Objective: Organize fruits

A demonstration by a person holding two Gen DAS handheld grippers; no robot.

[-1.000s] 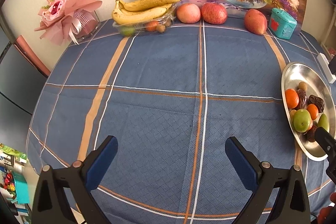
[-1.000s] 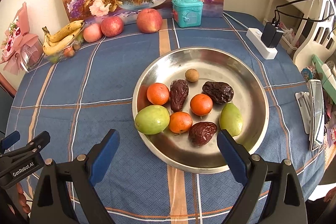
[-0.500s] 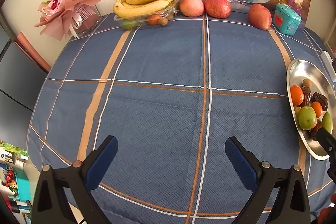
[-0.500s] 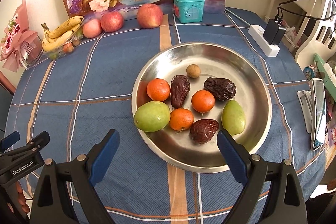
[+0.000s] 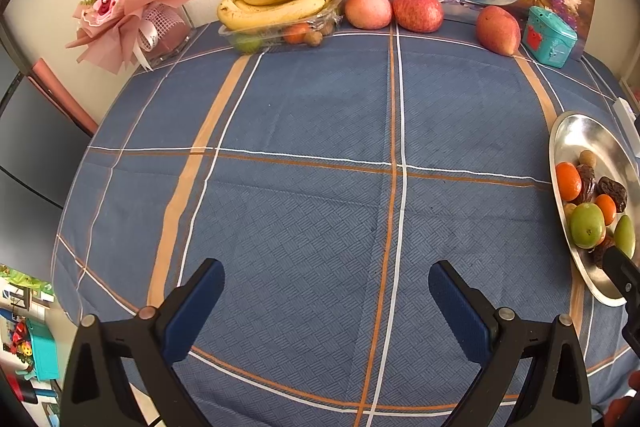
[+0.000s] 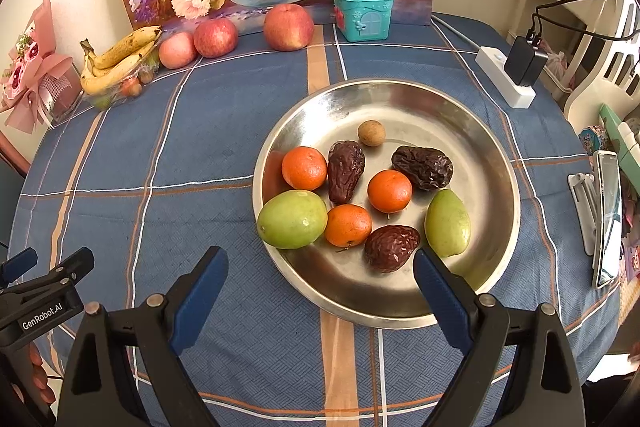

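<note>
The right gripper hangs spread over the near rim of the steel plate, which holds oranges, dates and green fruits. Beyond the plate lie apples and bananas.

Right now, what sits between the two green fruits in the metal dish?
In the right wrist view, an orange and a wrinkled dark date lie between the larger green fruit and the smaller green fruit.

Metal dish: polished, reflective. Tablecloth beneath it: matt woven cloth. Dates in dish: wrinkled, dull. Oranges beside them: finely dimpled, slight sheen.
</note>
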